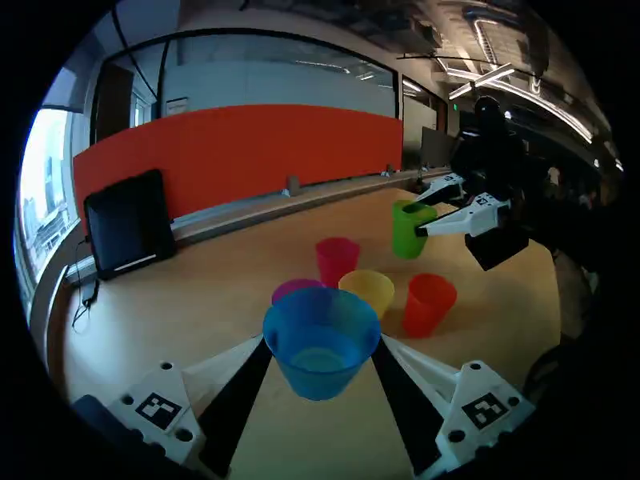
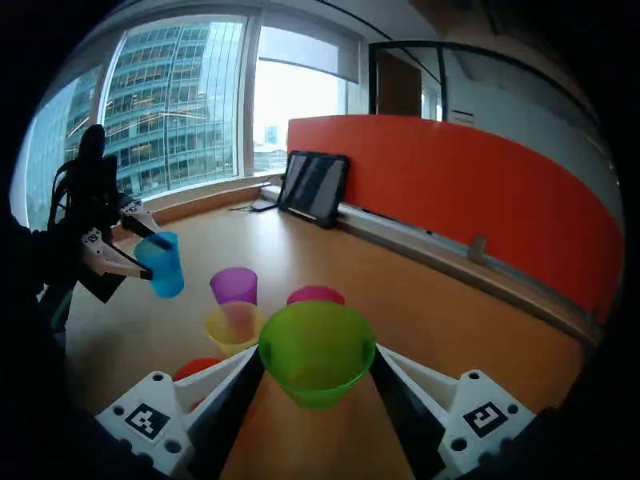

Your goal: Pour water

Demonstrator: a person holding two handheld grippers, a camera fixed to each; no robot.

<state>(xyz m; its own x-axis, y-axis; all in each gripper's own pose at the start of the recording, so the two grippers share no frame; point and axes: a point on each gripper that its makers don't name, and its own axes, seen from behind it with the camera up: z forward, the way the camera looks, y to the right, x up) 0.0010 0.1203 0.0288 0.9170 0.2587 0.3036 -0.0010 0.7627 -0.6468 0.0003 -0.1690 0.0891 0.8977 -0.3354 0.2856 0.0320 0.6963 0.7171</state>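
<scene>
Cups facing, well apart
Left hand-held gripper (image 1: pixel 322 342) is clasping upright blue translucent plastic cup (image 1: pixel 322 360); right hand-held gripper (image 2: pixel 317 350) is clasping green translucent plastic cup (image 2: pixel 317 368), ahead-right.

Blue cup (image 1: pixel 322 352); green cup (image 2: pixel 317 360); orange cup (image 1: pixel 426 302); yellow cup (image 1: pixel 368 290); purple cup (image 2: pixel 234 286); pink cup (image 1: pixel 337 258), perhaps magenta; red-orange partition (image 1: pixel 240 156).

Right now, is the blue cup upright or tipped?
Upright: blue cup sits mouth-up in the left gripper; right gripper view shows its rim on top, roughly level.
</scene>
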